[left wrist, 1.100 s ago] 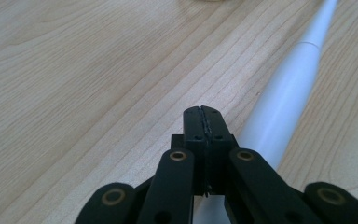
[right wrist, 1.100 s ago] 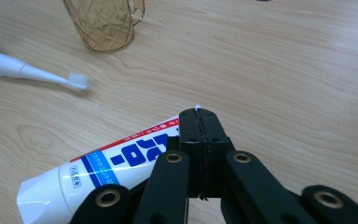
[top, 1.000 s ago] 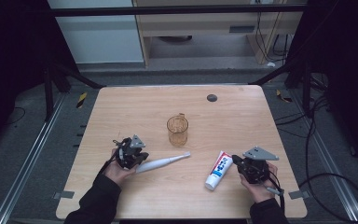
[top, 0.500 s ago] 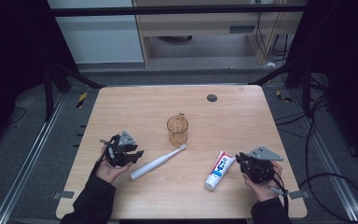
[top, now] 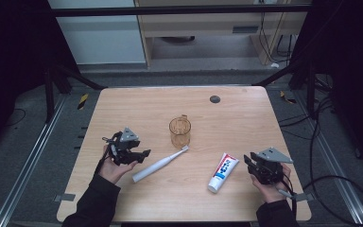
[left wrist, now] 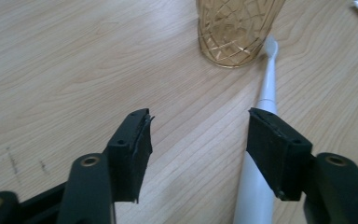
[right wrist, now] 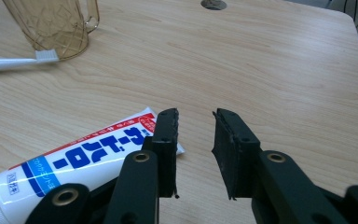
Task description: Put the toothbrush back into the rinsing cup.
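A white toothbrush point(top: 158, 164) lies on the wooden table point(top: 123, 104), its head touching the foot of an amber cup point(top: 180, 132). My left gripper point(top: 142, 155) hovers just left of the handle. Its jaws have just been opening and stand open, nothing between them. In the left gripper view point(left wrist: 198, 135) the toothbrush point(left wrist: 268, 79) runs past the right-hand jaw toward the cup point(left wrist: 235, 32). A toothpaste tube point(top: 223, 171) lies right of centre. My right gripper point(top: 248, 161) sits just right of it, jaws also just opening, open and empty point(right wrist: 196, 126); the tube's flat end point(right wrist: 74, 163) lies beside the left-hand jaw.
A small dark round hole point(top: 214, 99) sits near the table's far edge. Bare wood stretches behind the cup and along both sides. The cup point(right wrist: 51, 28) and toothbrush head point(right wrist: 44, 55) show at the upper left of the right gripper view.
Both grippers have opened their jaws. The left gripper has let go of the toothbrush handle and lifted away to the left. The right gripper has barely moved beside the tube.
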A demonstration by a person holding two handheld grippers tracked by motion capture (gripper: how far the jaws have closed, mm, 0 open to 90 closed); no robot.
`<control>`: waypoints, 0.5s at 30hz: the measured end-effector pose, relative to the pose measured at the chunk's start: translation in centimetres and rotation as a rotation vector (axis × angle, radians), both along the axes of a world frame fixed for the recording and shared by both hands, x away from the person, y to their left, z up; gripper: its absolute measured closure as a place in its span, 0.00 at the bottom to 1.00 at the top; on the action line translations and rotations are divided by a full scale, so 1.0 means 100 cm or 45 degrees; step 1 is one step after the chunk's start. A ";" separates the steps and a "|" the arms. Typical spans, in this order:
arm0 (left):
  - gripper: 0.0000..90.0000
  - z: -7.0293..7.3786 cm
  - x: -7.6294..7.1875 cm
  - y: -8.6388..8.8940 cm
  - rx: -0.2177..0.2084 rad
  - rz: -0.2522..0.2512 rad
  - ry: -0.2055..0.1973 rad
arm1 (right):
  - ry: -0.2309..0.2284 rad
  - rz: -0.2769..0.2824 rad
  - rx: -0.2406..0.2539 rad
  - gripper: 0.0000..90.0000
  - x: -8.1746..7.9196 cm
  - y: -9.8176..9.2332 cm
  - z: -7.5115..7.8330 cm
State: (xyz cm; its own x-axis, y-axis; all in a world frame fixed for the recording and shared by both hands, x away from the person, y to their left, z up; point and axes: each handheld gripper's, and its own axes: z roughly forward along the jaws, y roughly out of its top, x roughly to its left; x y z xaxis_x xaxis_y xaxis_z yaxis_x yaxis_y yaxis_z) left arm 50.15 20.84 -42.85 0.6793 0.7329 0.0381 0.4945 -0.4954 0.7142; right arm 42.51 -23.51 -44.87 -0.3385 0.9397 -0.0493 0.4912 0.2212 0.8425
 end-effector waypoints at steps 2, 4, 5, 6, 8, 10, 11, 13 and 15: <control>0.40 0.000 0.001 -0.003 -0.003 -0.010 0.014 | 0.001 -0.009 -0.007 0.76 0.001 -0.001 0.000; 0.38 0.000 0.001 -0.005 0.005 -0.019 0.017 | 0.006 -0.016 -0.004 0.76 0.001 -0.002 0.000; 0.37 0.000 0.001 -0.007 0.013 -0.027 0.024 | 0.007 -0.018 -0.005 0.76 0.001 -0.002 0.000; 0.37 0.001 0.002 -0.008 0.013 -0.029 0.028 | 0.007 -0.018 -0.005 0.76 0.001 -0.002 0.000; 0.35 0.003 0.004 -0.011 0.016 -0.038 0.032 | 0.006 -0.017 -0.007 0.76 0.001 -0.003 0.001; 0.34 0.004 0.005 -0.013 0.016 -0.042 0.031 | 0.003 -0.019 -0.009 0.76 0.001 -0.003 0.001; 0.34 0.005 0.005 -0.015 0.013 -0.041 0.029 | 0.004 -0.016 -0.009 0.76 0.001 -0.003 0.001; 0.34 0.006 0.007 -0.019 0.020 -0.056 0.031 | 0.013 -0.021 -0.005 0.76 0.001 -0.004 0.000; 0.34 0.007 0.009 -0.025 0.027 -0.066 0.036 | 0.014 -0.020 -0.008 0.75 0.001 -0.004 0.000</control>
